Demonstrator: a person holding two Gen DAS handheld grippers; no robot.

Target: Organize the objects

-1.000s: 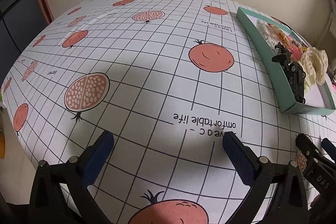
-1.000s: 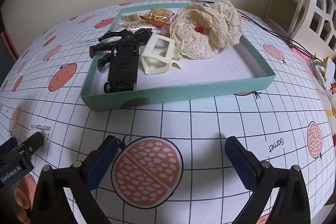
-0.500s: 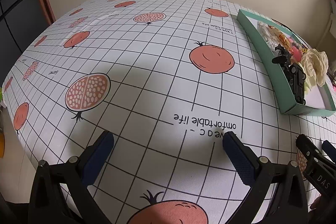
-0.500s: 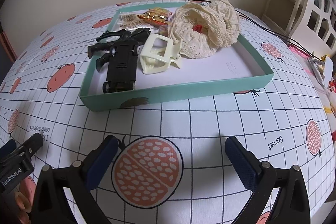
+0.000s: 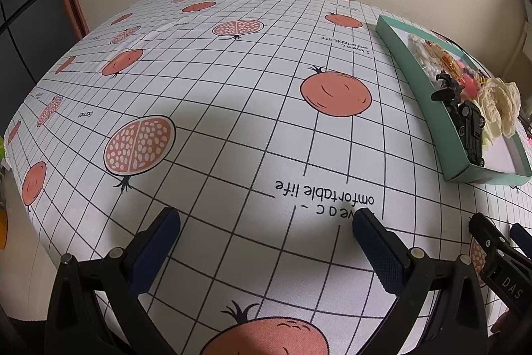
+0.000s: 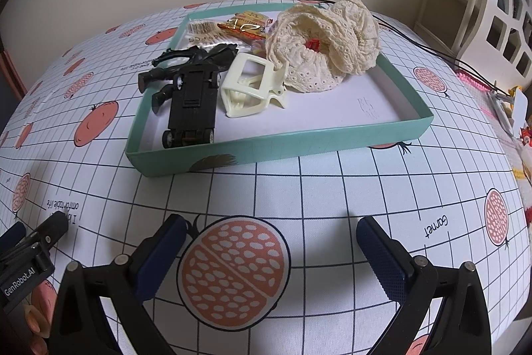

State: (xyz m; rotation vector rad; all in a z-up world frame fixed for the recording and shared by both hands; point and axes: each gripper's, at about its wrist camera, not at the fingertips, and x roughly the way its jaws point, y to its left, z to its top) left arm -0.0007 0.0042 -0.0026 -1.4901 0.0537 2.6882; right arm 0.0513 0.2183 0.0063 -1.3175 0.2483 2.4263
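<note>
Several small things are gathered in a shallow teal tray (image 6: pixel 299 140) on the patterned surface (image 6: pixel 332 188) — a black toy car (image 6: pixel 193 102) lying wheels-up, a cream hair clip (image 6: pixel 252 88) beside it, a cream lace scrunchie (image 6: pixel 326 42) and a snack packet (image 6: pixel 244 25) toward the back. Near the tray's front wall the right claw (image 6: pixel 267 238) is held wide, empty. Well apart to the left, the left claw (image 5: pixel 266 232) is likewise spread wide over bare cloth — nothing gripped.

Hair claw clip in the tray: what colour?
Cream white hair claw clip; the right wrist view shows it best.
</note>
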